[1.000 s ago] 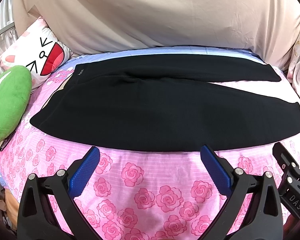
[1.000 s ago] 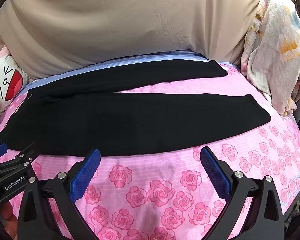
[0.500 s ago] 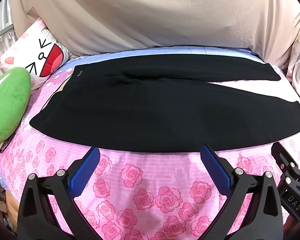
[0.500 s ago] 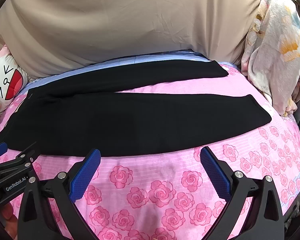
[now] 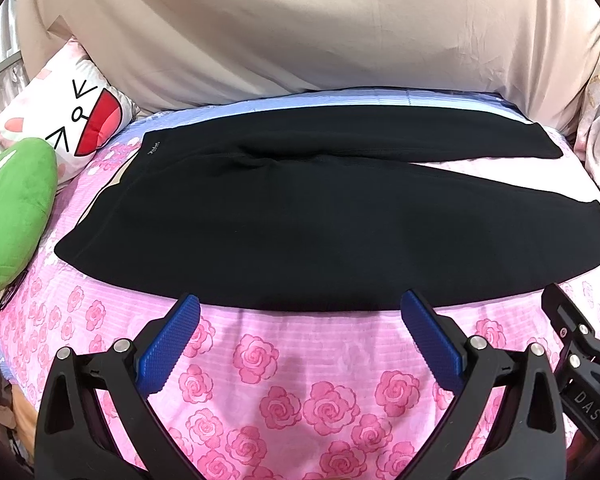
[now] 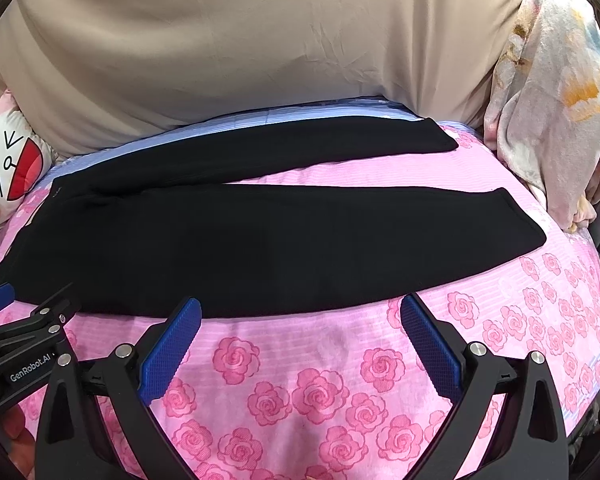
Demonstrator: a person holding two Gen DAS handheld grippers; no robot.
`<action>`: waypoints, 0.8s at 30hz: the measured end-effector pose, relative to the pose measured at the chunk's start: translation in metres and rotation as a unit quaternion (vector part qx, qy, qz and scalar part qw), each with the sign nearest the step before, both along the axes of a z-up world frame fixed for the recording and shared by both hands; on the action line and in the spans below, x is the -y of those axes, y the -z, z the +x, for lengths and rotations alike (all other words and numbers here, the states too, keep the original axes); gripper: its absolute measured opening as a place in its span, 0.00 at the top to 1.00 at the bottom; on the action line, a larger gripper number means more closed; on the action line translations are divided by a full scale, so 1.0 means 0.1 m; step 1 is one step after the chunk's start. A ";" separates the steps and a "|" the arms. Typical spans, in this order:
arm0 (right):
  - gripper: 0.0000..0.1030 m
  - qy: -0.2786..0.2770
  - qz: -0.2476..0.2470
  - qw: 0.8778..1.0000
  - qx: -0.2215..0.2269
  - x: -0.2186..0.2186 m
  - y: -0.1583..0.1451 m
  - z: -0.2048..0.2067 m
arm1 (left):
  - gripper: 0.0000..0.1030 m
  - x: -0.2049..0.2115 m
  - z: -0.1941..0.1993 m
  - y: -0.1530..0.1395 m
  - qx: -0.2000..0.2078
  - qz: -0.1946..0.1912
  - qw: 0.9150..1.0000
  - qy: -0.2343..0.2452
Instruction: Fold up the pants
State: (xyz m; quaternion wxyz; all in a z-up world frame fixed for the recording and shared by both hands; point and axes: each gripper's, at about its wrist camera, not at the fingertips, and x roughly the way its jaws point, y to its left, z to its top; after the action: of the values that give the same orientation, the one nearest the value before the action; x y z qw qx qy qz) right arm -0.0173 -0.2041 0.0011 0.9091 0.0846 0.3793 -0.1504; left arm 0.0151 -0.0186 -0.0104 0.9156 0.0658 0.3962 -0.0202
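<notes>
Black knit pants [image 5: 284, 216], soft and matte, spread flat on the pink rose-print bedsheet [image 5: 284, 364]; waistband toward the white cartoon-face pillow [image 5: 60, 116], both legs running away from it. The far leg lies along the beige fabric backdrop [image 5: 300, 28]; the near leg is nearest the grippers, and a wedge of bare sheet opens between the two toward the hems. Cloth looks limp and light, likely to drape and sag from any single pinch, not slippery on the textured sheet. Judgement: best hold is at the edges, two points well apart, so the fabric carries over without bunching. The near leg's long edge or the waistband corner and hem seem the natural grips for bringing one leg onto the other. A slight ripple shows at the crotch; otherwise the surface is smooth, with a small pale label near the waistband. Left gripper [image 5: 300, 312] hovers just short of the pants' near edge, blue-padded fingers [image 5: 168, 344] spread wide, nothing between them. Right gripper [image 6: 300, 312] sits likewise beside the near edge, closer to the hem end, fingers [image 6: 428, 344] wide apart and empty. A green plush cushion [image 5: 12, 216] lies beside the pillow, clear of the waistband. A pale floral blanket [image 6: 552, 92] is heaped past the hems. No fold started yet.
</notes>
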 end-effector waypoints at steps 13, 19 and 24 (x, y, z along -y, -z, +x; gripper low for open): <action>0.05 -0.032 0.053 0.998 0.003 1.29 0.04 0.76 | 0.04 -0.40 0.72 -0.18 0.012 -0.046 0.999 -0.021; 0.05 0.040 0.078 0.996 -0.003 2.85 0.15 1.65 | 0.04 -0.73 1.03 -0.21 0.024 -0.035 0.997 -0.070; 0.07 0.071 0.064 0.995 -0.017 3.61 0.30 2.38 | 0.04 -0.84 1.18 -0.06 0.012 -0.017 0.995 -0.096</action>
State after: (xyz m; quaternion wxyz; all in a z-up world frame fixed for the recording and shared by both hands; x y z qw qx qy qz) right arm 0.2210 -0.5647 -0.0286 0.8821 0.1672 0.3968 -0.1913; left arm 0.1330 0.0650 -0.0043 0.9188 0.0120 0.3896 0.0616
